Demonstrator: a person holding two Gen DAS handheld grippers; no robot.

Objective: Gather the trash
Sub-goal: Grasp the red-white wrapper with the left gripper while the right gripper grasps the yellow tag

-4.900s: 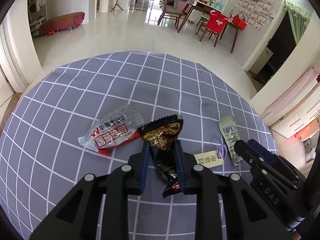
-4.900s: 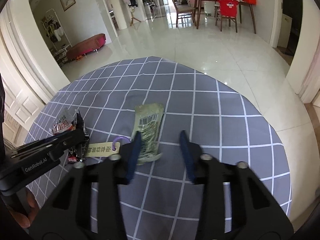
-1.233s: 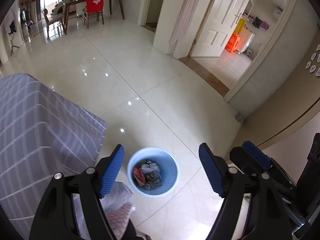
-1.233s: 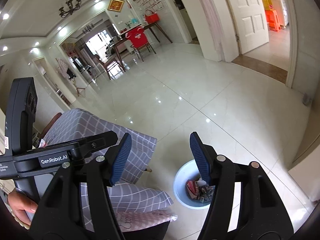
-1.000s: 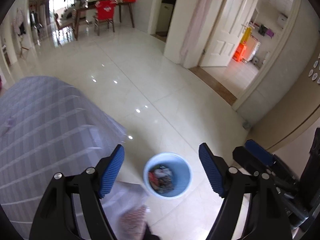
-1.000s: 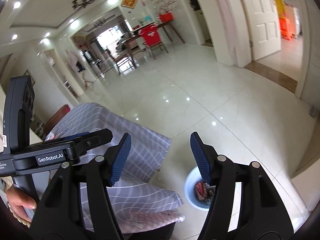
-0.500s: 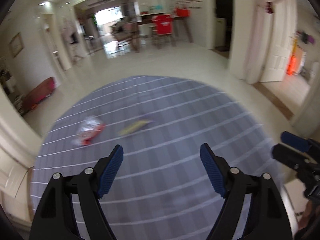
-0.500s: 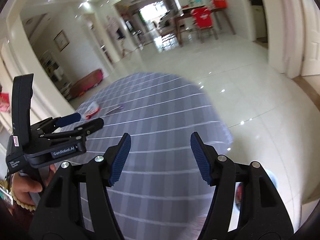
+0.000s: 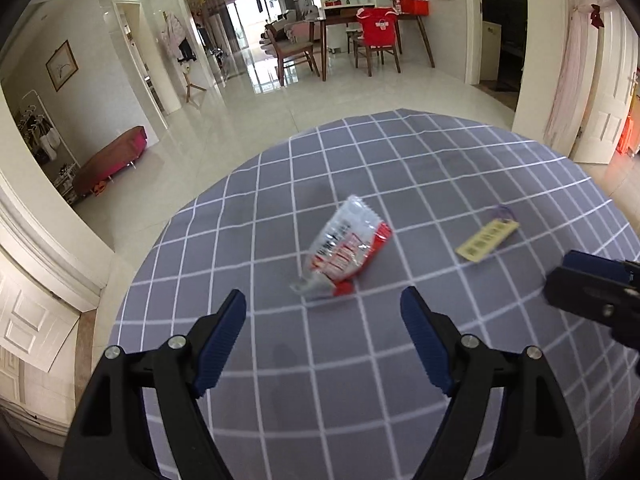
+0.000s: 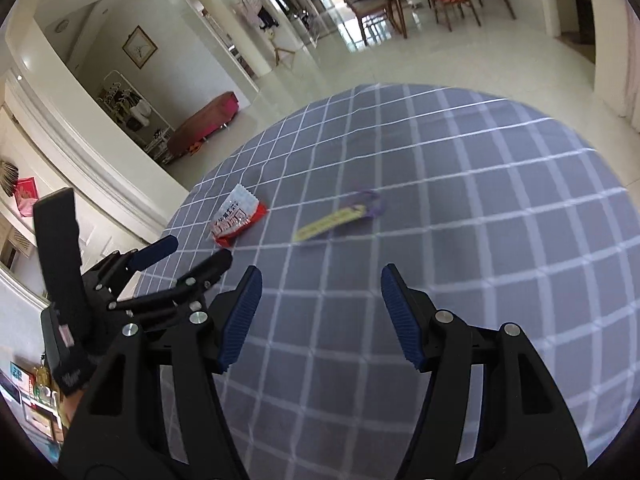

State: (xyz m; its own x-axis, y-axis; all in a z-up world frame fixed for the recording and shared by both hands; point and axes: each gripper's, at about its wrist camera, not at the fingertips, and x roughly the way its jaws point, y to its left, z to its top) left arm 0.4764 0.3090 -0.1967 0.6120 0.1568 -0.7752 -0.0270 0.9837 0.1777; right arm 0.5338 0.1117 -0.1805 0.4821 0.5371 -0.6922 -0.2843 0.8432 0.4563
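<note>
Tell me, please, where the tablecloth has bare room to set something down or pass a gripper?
Bare cloth spans the near side, before the red-and-white wrapper, and the far half behind it. The only clutter is mid-table: the wrapper and the yellow tag, apart, with a gap between.

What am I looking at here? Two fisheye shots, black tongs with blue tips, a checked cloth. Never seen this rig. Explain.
No robot here. A person carries a hand-held gripper in each hand, and each gripper has a wide-angle camera looking forward along its two fingers.

One picture is from the left gripper; the right gripper's tip pokes in at its right edge. The other is from the right gripper; the left gripper appears at its lower left.

Both look down at a table with a grey checked cloth. Two bits of trash lie on it, apart: a red and white snack wrapper and a yellow paper tag with a purple loop.

Both sets of jaws stand open with nothing between them, so nothing is held.
</note>
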